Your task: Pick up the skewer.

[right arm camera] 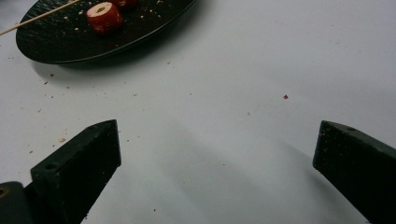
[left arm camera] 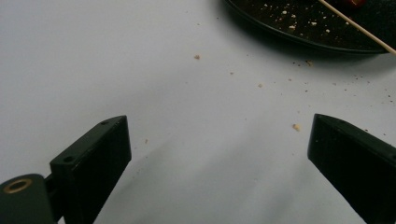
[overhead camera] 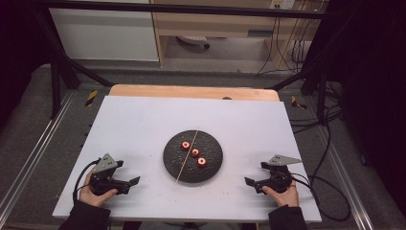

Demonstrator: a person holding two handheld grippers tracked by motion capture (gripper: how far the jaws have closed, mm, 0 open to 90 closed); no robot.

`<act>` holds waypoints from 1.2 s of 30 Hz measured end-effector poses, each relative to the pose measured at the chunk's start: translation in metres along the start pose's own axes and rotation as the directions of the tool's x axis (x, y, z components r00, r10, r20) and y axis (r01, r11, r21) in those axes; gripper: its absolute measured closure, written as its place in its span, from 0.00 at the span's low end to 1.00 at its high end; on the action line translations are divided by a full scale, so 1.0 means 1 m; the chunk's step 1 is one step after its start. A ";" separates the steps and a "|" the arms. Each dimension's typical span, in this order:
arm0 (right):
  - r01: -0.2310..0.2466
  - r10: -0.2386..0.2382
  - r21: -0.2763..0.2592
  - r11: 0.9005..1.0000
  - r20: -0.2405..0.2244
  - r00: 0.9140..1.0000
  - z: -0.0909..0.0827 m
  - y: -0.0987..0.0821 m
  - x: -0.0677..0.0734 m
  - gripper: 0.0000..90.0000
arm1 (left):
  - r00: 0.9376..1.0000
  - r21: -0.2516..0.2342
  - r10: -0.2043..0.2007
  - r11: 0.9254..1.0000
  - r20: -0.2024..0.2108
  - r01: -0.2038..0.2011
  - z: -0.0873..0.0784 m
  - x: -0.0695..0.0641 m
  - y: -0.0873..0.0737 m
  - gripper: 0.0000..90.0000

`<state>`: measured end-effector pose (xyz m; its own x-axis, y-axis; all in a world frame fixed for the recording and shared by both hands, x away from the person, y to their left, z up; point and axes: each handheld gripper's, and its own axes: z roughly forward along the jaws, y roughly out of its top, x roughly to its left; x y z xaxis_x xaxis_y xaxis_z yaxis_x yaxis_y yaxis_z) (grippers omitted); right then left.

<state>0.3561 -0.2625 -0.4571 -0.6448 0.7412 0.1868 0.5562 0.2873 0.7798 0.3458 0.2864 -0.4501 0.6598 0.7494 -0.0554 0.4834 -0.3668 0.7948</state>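
A round black plate (overhead camera: 213, 165) sits mid-table with three red ring-shaped fruit pieces (overhead camera: 195, 152) in a row on it. A thin wooden skewer (overhead camera: 187, 154) lies across the plate beside them. My left gripper (overhead camera: 128, 172) rests on the white board to the plate's left, open and empty. My right gripper (overhead camera: 256, 173) rests to the plate's right, also open and empty. In the left gripper view, the left gripper (left arm camera: 219, 135) faces the plate (left arm camera: 280, 23) and the skewer (left arm camera: 355, 25). In the right gripper view, the right gripper (right arm camera: 217, 140) faces the plate (right arm camera: 70, 46), a red piece (right arm camera: 104, 16) and the skewer (right arm camera: 37, 17).
The white board (overhead camera: 143, 124) lies on a wooden table (overhead camera: 191, 91), and small crumbs (left arm camera: 295, 126) dot the board around the plate. Metal frame rails (overhead camera: 33, 153) run along both sides. Black cables (overhead camera: 330, 191) trail off the right edge.
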 end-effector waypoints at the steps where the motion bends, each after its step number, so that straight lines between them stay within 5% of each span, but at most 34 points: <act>1: 0.001 -0.001 -0.002 1.000 0.000 1.000 0.000 0.000 0.000 0.02 | 1.000 0.001 0.002 1.000 0.000 -0.002 0.000 -0.001 0.000 0.07; 19: 0.000 0.000 0.000 1.000 -0.003 1.000 0.000 0.000 0.001 0.01 | 1.000 0.014 0.021 1.000 0.016 -0.021 0.005 -0.014 0.008 0.06; 36: 0.006 -0.006 0.004 1.000 0.003 1.000 0.000 0.000 0.000 0.01 | 1.000 0.037 0.021 0.999 -0.014 -0.020 0.012 -0.030 0.023 0.08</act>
<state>0.3557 -0.2624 -0.4565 -0.6465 0.7415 0.1798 0.5545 0.2947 0.7782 0.3437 0.2485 -0.4369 0.6619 0.7490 -0.0304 0.4907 -0.4021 0.7730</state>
